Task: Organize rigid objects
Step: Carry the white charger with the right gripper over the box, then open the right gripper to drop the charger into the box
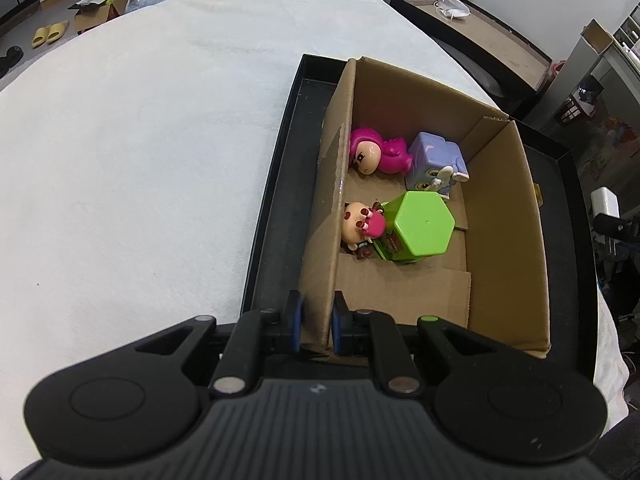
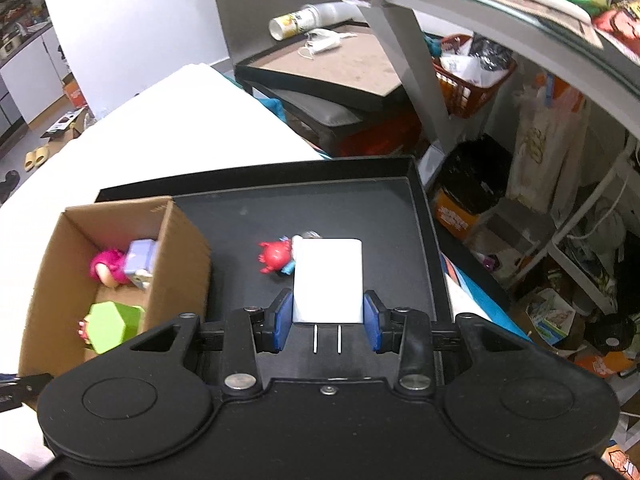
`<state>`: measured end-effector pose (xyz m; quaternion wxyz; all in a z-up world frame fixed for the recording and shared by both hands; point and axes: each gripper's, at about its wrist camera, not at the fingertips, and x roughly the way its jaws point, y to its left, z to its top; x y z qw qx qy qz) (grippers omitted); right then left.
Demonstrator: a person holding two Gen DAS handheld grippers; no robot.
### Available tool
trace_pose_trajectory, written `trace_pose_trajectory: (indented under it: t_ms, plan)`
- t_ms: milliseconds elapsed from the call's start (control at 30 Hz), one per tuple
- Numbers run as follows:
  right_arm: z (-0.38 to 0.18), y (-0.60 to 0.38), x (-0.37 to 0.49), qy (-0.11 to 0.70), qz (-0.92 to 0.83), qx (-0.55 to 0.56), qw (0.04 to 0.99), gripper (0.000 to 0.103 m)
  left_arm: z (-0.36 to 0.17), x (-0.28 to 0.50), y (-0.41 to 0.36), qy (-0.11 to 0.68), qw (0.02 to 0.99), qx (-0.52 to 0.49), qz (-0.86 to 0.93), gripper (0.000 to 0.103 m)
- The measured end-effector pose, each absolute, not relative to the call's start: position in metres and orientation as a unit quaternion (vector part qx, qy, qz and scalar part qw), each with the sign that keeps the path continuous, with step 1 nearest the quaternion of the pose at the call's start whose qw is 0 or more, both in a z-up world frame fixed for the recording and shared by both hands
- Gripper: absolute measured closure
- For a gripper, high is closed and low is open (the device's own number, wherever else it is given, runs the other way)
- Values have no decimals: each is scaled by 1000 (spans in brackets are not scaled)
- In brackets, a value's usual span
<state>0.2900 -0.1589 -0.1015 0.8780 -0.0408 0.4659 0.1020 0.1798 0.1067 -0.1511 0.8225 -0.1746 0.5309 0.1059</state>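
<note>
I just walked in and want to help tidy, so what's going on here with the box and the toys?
A person is sorting small items into a cardboard box that sits in a black tray. The left hand-held gripper is clamped on the box's near wall, steadying it. The right hand-held gripper holds a white charger plug above the tray. A pink doll, purple cube toy, green hexagonal box and small figurine are already inside; a red toy remains on the tray.

Both views downward, sharing cardboard box (image 1: 500, 216)

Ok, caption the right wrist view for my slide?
Right gripper clamps a white plug-in charger above the black tray, beside the cardboard box.
</note>
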Motion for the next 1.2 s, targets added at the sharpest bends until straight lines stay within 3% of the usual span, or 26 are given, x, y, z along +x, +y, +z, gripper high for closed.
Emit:
trace_pose_trajectory:
  t_ms: [1200]
  plan:
    - [-80,-51,273,455,182,-82,868,67,-155,177,116,524,825,-192,86,89]
